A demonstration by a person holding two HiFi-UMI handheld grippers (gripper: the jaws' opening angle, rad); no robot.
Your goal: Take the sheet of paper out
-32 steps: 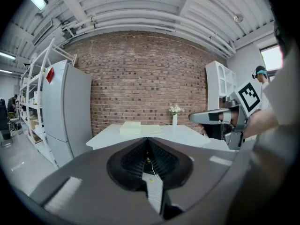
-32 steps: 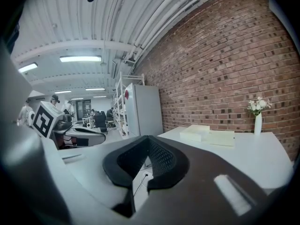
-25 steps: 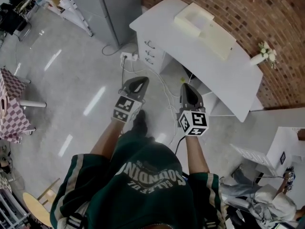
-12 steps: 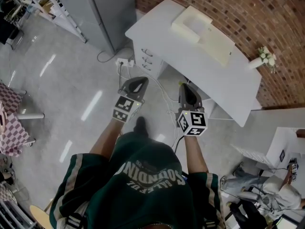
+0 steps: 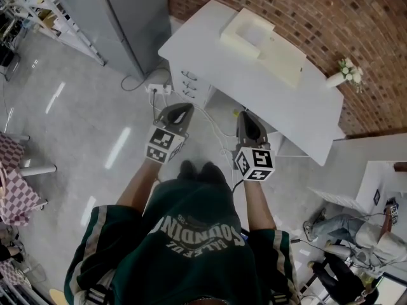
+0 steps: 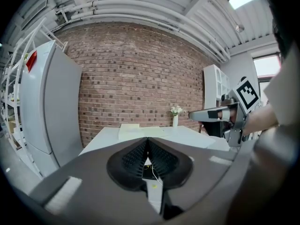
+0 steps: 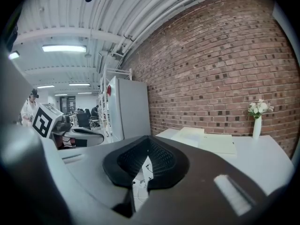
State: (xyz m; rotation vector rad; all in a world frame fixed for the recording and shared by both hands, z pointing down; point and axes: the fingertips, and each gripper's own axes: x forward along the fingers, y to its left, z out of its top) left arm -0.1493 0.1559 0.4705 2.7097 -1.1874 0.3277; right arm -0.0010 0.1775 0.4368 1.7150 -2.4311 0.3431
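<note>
One sheet, long axis along desk

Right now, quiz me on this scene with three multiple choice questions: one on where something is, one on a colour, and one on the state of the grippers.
1. Where does the vase of flowers stand?
A. on a chair
B. on the desk, by the brick wall
C. on a windowsill

2. What colour is the desk?
A. white
B. black
C. green

3. How are the left gripper and the right gripper?
A. both wide open
B. each shut on a sheet of paper
C. both shut, with nothing between the jaws

Answers:
1 B: the head view shows the vase at the desk's end, close to the bricks.
2 A: the top and the drawers are plain white.
3 C: in each gripper view the jaws meet, with nothing between them.
</note>
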